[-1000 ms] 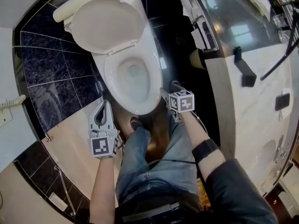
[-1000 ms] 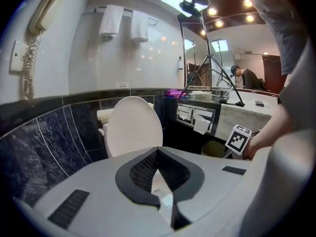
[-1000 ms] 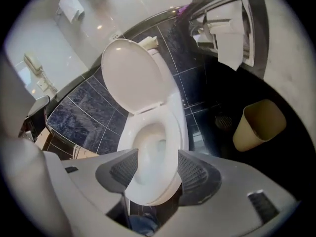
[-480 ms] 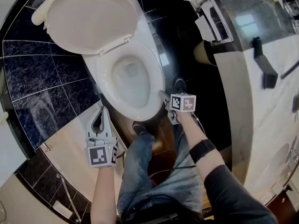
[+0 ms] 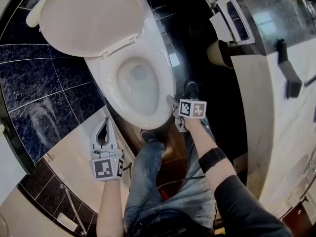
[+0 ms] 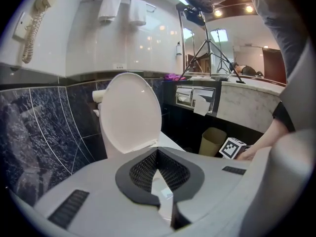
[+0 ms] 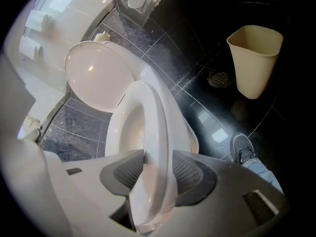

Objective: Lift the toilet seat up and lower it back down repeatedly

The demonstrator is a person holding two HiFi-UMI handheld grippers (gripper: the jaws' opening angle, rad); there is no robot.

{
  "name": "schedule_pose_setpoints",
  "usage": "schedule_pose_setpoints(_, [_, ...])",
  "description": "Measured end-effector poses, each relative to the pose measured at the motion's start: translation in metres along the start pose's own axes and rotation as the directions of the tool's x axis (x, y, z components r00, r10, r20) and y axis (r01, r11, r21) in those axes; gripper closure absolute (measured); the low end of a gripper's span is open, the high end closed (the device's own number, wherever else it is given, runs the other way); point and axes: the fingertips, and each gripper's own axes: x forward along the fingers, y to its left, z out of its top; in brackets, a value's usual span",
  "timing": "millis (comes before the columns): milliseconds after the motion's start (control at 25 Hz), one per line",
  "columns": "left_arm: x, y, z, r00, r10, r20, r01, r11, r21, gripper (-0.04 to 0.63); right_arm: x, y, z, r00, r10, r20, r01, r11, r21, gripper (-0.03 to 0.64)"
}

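On my right gripper (image 7: pixel 157 168) the jaws have just been closing and now pinch the seat (image 7: pixel 150 117) at its front edge. The seat lies down on the bowl (image 5: pixel 139 80), with the lid (image 7: pixel 96 78) up. My left gripper (image 6: pixel 157 157) hangs beside the bowl, jaws clenched on nothing.

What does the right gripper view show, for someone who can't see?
The right gripper has just been closing its jaws on the white toilet seat between them; the lid stands open behind, a beige bin nearby.
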Motion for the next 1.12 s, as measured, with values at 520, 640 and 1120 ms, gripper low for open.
schedule_pose_setpoints(520, [0.004, -0.005, -0.023, 0.999, -0.013, -0.032, 0.012, 0.999, -0.04, 0.595, -0.007, 0.004, 0.006, 0.995, 0.075, 0.069, -0.083, 0.989, 0.121, 0.485])
schedule_pose_setpoints(640, [0.005, -0.006, -0.027, 0.999, -0.014, -0.038, 0.013, 0.999, -0.047, 0.595, -0.008, 0.003, 0.006, 0.993, 0.097, 0.067, -0.105, 0.985, 0.137, 0.491])
schedule_pose_setpoints(1120, [0.007, -0.016, -0.025, 0.999, -0.027, -0.042, 0.024, 0.998, -0.061, 0.595, -0.025, 0.022, 0.011, 0.975, 0.205, 0.084, -0.218, 0.954, 0.204, 0.494])
